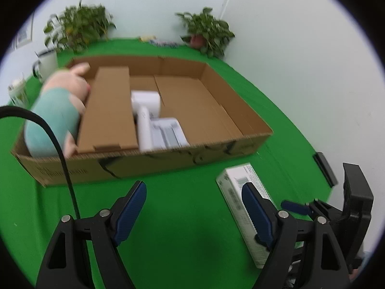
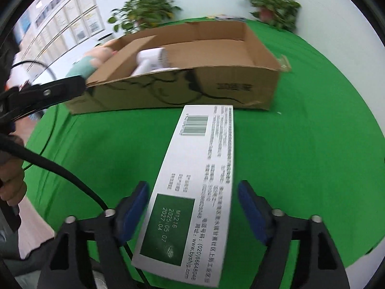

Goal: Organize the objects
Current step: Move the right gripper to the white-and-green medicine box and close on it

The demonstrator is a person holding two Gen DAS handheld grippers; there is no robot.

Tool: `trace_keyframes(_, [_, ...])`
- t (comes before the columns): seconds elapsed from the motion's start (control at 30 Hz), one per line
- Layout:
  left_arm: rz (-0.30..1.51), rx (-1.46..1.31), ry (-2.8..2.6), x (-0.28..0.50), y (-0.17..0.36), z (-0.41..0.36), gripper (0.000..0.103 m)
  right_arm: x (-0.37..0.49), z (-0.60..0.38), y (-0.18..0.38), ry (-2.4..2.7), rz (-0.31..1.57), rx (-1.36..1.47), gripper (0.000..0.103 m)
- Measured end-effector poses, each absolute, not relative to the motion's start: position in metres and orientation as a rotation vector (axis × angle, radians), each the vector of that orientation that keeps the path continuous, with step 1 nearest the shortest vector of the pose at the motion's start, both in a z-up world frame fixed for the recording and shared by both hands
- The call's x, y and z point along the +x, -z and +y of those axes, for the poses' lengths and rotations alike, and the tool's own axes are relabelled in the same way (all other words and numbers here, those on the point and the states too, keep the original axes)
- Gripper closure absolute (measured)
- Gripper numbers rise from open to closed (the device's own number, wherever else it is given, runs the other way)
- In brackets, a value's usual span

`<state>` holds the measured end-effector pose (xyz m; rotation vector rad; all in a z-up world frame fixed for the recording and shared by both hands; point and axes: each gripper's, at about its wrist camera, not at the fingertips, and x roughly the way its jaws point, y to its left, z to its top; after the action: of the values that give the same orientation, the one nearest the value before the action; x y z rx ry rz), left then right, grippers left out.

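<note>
Left wrist view: the left hand-held gripper (image 1: 196, 209) stands open over bare green worktop (image 1: 182, 192), holding nothing. The carton (image 1: 240, 202) lies on the worktop at near right, part hidden behind the gripper's right finger. Beyond it sits the tray (image 1: 154, 162), an open cardboard one, with a plush pig (image 1: 57, 110) at its left end, a cardboard insert (image 1: 108, 110) beside that, and a white appliance (image 1: 145, 110) with a leaflet (image 1: 168, 132) mid-tray. The tray's right half is bare. The right hand-held gripper (image 1: 296, 207) shows at the near right edge.

Right wrist view: the right hand-held gripper (image 2: 192, 207) is wide open, with the carton's near end between its fingers; neither pad presses it. The carton runs lengthwise away toward the tray's near wall (image 2: 192, 89).

Risk, as judged: the grip would fall at the carton's near end, so the long far end may droop or swing on lifting and strike the tray wall. The thin card sides may also buckle under a hard squeeze.
</note>
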<state>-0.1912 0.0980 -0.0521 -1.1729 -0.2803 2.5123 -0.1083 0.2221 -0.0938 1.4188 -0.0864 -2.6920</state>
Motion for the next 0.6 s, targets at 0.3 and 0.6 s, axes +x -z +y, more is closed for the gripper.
trace_keyframes(0.3, [-0.551, -1.328, -2.150, -0.205, 0.097, 0.116, 0.022, -0.091, 0.211, 0.091, 2.694, -0.060, 1.386, 0.001])
trace_keyframes(0.6, [-0.603, -1.354, -1.994, -0.210, 0.118, 0.148, 0.023, -0.089, 0.197, 0.105, 2.666, -0.047, 1.412, 0.003])
